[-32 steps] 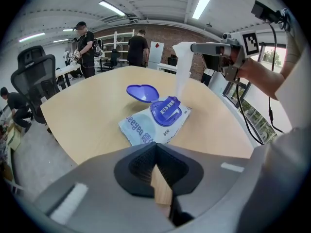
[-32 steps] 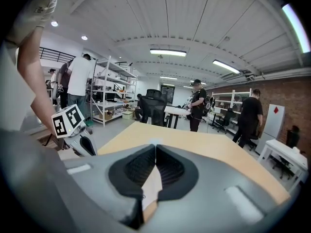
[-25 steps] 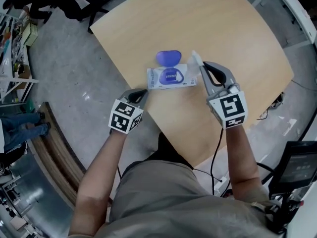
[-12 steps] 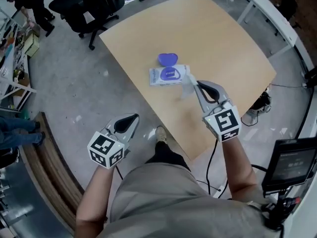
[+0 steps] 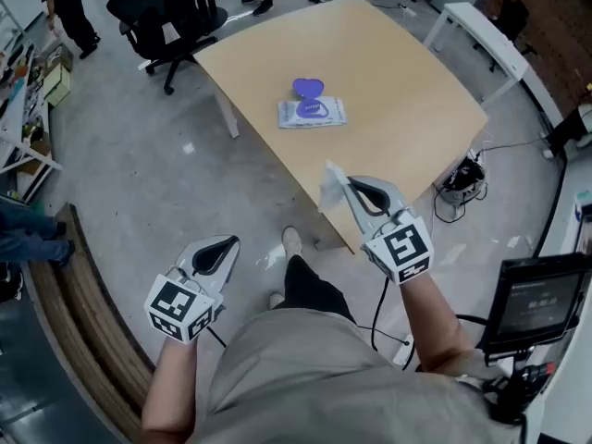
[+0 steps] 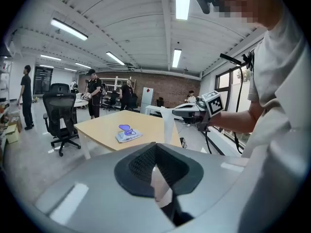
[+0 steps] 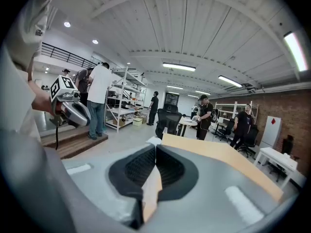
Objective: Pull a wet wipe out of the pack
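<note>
The wet wipe pack (image 5: pixel 313 113) lies flat on the light wooden table (image 5: pixel 407 100), its purple lid (image 5: pixel 308 88) flipped open. My right gripper (image 5: pixel 344 184) hangs off the table's near edge, shut on a white wipe (image 5: pixel 330 186) that is free of the pack. In the right gripper view only the wipe's tip (image 7: pixel 154 141) shows past the closed jaws. My left gripper (image 5: pixel 226 242) is over the floor, left of the table, shut with nothing in it. The left gripper view shows the pack (image 6: pixel 129 135) far off and the wipe (image 6: pixel 168 125) hanging from the right gripper (image 6: pixel 176 110).
A black office chair (image 5: pixel 165 12) stands beyond the table's far left corner, and a white bench (image 5: pixel 481 35) at the far right. People stand around the room's edges. A monitor (image 5: pixel 541 305) and cables lie to my right. A curved wooden step (image 5: pixel 88 294) is to my left.
Both grippers have drawn back from the table toward me. The wipe has come out of the pack in the right gripper. The left gripper left the pack and dropped off the table edge.
</note>
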A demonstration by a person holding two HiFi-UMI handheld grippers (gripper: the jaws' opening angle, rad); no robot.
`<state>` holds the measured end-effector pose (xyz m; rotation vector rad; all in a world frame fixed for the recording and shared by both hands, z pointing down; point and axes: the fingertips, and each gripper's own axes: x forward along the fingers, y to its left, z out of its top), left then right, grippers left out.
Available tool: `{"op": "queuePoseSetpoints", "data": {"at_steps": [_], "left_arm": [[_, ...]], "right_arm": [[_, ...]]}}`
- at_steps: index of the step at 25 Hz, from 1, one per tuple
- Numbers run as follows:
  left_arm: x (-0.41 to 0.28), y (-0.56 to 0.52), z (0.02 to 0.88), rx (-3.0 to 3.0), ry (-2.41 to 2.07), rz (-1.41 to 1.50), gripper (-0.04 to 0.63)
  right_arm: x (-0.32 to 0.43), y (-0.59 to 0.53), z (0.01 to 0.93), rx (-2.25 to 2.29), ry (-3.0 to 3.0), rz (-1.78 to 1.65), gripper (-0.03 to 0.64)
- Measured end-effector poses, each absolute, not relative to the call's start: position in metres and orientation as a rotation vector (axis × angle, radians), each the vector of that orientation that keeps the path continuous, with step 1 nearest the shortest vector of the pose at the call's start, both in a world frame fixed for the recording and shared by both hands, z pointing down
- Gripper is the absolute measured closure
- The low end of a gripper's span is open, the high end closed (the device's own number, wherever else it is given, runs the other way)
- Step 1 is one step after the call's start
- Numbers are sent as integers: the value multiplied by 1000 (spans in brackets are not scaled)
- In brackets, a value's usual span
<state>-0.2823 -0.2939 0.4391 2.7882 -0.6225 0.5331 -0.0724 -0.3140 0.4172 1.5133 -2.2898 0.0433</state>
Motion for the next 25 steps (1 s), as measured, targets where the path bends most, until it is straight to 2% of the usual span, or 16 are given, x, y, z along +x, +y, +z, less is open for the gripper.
{"op": "queuePoseSetpoints", "data": {"at_steps": [6,13,17,25], "left_arm": [[-311,-222,410,2856,-619,496,591],[-292,-173,394,2838,-655,408,591],[-250,-142,388,2848,-649,406,591],[-114,-68,380,2878,-626,359,591]], "right_arm": [[-114,-233,383,1479,-2302,16,612],[-113,-186,356,1428,-2351,-32,612],[-86,-148,355,1389,-2384,-27,612],[7,-63,366,1315,-2446,-12,612]]}}
